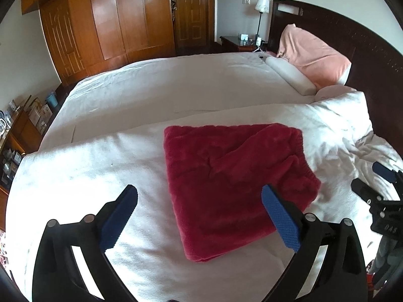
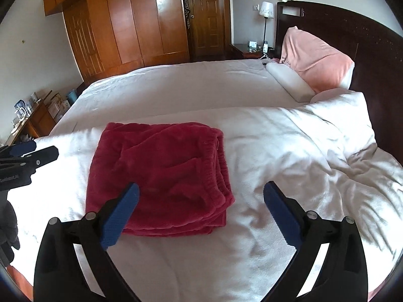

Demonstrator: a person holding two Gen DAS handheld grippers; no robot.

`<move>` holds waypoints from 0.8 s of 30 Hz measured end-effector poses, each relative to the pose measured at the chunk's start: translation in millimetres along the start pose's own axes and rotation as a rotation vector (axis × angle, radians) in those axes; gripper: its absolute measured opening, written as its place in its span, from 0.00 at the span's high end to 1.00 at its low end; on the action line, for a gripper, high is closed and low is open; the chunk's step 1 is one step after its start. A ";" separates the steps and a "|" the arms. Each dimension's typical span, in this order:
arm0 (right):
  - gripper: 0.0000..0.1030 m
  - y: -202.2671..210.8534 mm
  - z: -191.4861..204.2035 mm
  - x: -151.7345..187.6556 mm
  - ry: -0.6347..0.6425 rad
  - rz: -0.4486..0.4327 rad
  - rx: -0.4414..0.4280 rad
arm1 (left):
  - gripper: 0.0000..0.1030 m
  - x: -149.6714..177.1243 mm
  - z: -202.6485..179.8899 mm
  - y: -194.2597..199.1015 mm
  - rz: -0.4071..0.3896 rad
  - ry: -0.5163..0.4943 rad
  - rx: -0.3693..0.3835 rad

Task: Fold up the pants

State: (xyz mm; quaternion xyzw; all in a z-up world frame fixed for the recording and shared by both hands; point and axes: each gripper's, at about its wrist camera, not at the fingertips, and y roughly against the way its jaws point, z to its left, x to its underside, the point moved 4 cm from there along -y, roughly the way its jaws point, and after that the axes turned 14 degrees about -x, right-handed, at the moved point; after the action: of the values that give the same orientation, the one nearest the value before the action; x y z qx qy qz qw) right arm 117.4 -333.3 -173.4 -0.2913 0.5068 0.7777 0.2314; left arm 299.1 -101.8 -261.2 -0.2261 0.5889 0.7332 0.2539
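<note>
One pair of dark red fleece pants [image 1: 231, 181], folded into a thick squarish bundle, lies on a rumpled white duvet [image 1: 100, 171] spread over a wide bed. The elastic waistband edges stack along the bundle's right side in the right wrist view [image 2: 161, 176]. Two black grippers with blue ridged pads hover above the bedding, neither touching the cloth. The left gripper [image 1: 199, 196] has its two fingers spread wide apart and holds nothing; its right fingertip [image 1: 270, 196] shows in front of the bundle's near right corner. The right gripper [image 2: 201, 193] is likewise spread wide and empty, with its left fingertip [image 2: 132, 193] in front of the bundle's near edge. At the dark wooden headboard [image 1: 352, 37] stand one pink pillow [image 1: 312, 55] and one white bolster-shaped pillow [image 1: 289, 75]. One white-shaded lamp [image 1: 262, 5] stands on the bedside table, and a tall wooden wardrobe [image 1: 113, 17] fills the far wall.
</note>
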 end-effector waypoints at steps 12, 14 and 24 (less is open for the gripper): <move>0.03 15.0 35.5 -6.0 0.103 -0.062 0.012 | 0.05 -11.6 7.4 22.1 -0.036 0.011 -0.130; 0.03 14.6 39.3 -6.1 0.110 -0.060 0.009 | 0.05 -11.4 5.6 22.5 -0.032 -0.005 -0.121; 0.03 10.1 41.2 -3.0 0.128 -0.042 0.006 | 0.05 -7.2 -3.1 18.9 -0.009 -0.063 -0.116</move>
State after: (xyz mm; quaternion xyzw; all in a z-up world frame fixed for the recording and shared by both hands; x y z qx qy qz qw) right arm 103.9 -299.3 -151.7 -0.3502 0.5165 0.7510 0.2159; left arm 292.7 -108.9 -243.1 -0.2198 0.5362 0.7716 0.2622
